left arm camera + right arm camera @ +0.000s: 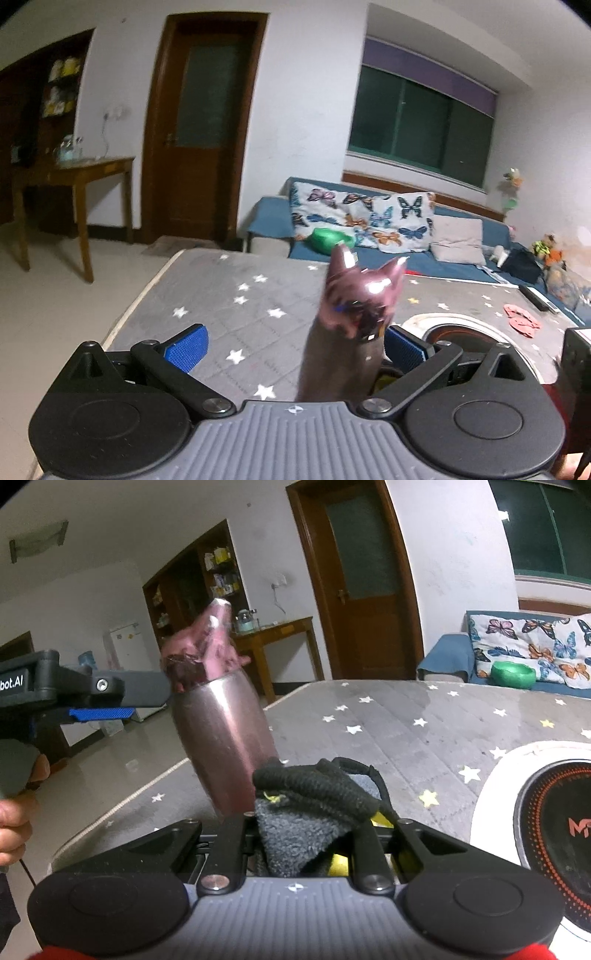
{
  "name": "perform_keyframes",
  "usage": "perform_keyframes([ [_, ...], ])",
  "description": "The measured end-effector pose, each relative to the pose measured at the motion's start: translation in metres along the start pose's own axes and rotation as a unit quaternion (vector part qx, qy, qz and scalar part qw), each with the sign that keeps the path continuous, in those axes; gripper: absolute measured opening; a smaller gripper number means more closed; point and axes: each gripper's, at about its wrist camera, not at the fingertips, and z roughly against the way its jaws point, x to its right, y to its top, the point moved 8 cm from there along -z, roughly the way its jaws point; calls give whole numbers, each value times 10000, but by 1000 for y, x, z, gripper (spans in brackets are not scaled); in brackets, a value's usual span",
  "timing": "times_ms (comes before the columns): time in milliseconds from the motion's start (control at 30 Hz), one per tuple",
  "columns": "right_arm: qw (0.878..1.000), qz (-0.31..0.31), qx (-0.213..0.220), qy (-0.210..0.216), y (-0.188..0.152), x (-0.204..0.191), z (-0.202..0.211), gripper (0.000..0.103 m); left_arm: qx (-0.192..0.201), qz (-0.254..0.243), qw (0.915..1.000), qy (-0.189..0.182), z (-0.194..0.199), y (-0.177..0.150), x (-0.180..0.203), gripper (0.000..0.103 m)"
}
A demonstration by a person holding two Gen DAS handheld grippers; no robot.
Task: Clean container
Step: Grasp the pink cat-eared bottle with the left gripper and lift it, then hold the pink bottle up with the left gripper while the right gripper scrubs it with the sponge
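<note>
Blurred pink metal container (354, 317) hides the spread left gripper (295, 343); only the right view shows the right gripper (317, 812) pinching a grey cloth (303, 830).

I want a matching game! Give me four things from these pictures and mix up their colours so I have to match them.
Things:
1. kettle
2. cloth in the right gripper
3. bowl on the sofa
4. pads of the left gripper

Colours:
A. green
B. blue
C. shiny pink
D. dark grey and black

Pairs: 1-C, 2-D, 3-A, 4-B
</note>
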Motion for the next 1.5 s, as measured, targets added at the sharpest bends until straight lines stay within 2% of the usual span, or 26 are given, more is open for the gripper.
perform_keyframes([
  [233, 9998, 3, 166, 119, 9, -7, 10, 17, -21, -120, 9994, -332, -15, 12, 22, 103],
  [433, 9990, 108, 340, 276, 22, -17, 21, 17, -201, 235, 9980, -546, -37, 19, 26, 103],
  [533, 9977, 120, 476, 471, 30, -26, 28, 17, -300, 330, 9974, -573, -46, 21, 23, 102],
  [600, 9963, 148, 596, 604, 36, -32, 33, 17, -365, 417, 9959, -718, -48, 20, 22, 101],
  [767, 9926, 432, 816, 794, 41, -48, 37, 17, -553, 641, 9911, -1022, -55, 20, 17, 89],
  [833, 9934, 469, 740, 743, 37, -48, 30, 17, -559, 524, 9924, -965, -54, 19, 18, 85],
  [1033, 9969, 145, 399, 657, 13, -29, 5, 17, -535, 446, 9930, -950, -53, 17, 20, 84],
  [1167, 9980, -56, 19, 629, -8, -17, -13, 18, -548, 396, 9937, -893, -53, 14, 21, 84],
  [1333, 9981, 76, -473, 393, -29, -13, -30, 18, -585, 421, 9934, -896, -55, 10, 23, 84],
  [1433, 9978, 124, -573, 295, -28, -18, -32, 18, -569, 408, 9936, -891, -53, 11, 22, 82],
  [1500, 9983, 143, -478, 304, -21, -22, -28, 18, -568, 387, 9935, -906, -51, 11, 21, 79],
])
